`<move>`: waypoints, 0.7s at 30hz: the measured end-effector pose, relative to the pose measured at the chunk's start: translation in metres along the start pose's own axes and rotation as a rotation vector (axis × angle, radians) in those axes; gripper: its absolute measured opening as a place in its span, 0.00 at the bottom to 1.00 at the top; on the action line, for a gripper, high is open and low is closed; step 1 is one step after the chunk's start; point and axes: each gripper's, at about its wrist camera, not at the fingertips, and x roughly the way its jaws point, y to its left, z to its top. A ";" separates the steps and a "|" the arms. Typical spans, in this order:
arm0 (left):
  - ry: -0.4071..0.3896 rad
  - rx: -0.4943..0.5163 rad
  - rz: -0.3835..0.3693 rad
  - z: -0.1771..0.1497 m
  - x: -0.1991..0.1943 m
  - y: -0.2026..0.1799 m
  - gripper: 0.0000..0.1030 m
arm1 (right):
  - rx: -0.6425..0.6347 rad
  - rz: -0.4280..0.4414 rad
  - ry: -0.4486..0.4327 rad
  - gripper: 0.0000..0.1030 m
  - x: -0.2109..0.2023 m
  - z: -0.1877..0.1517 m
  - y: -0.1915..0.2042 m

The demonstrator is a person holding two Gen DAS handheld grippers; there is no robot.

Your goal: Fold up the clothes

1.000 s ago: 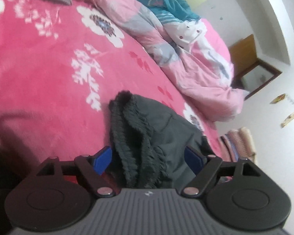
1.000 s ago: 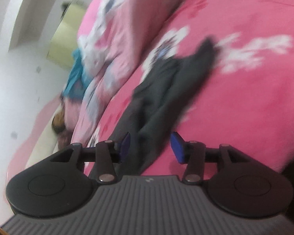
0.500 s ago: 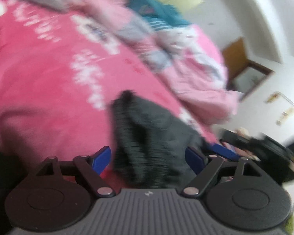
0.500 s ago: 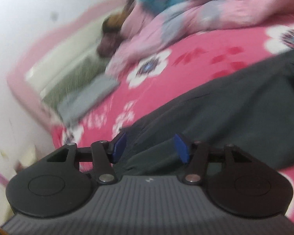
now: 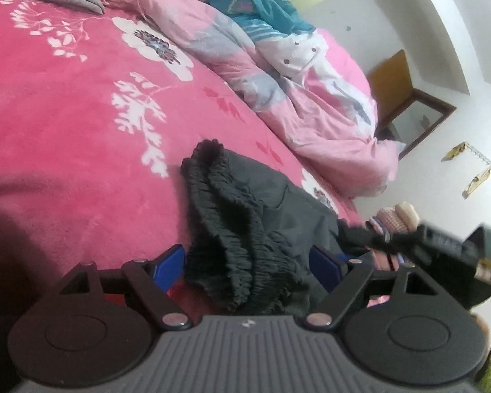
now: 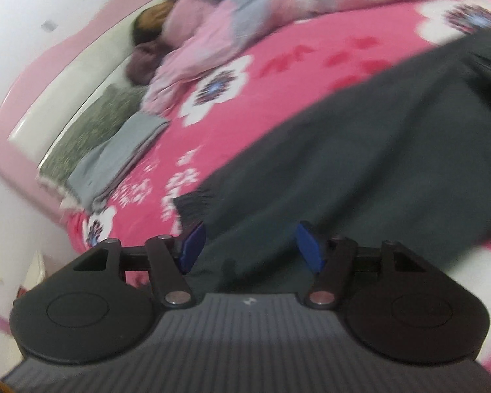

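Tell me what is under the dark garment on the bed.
The dark garment lies on the pink floral blanket, which shows all around it. Whatever sits directly beneath its folds is covered and cannot be seen.

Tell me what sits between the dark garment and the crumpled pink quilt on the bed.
Only bare pink floral blanket; in the left wrist view, a strip of it separates the dark garment from the pink quilt.
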 end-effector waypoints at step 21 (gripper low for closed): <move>0.198 -0.131 -0.074 0.056 0.090 0.017 0.19 | 0.286 0.063 -0.179 0.60 -0.066 -0.038 -0.097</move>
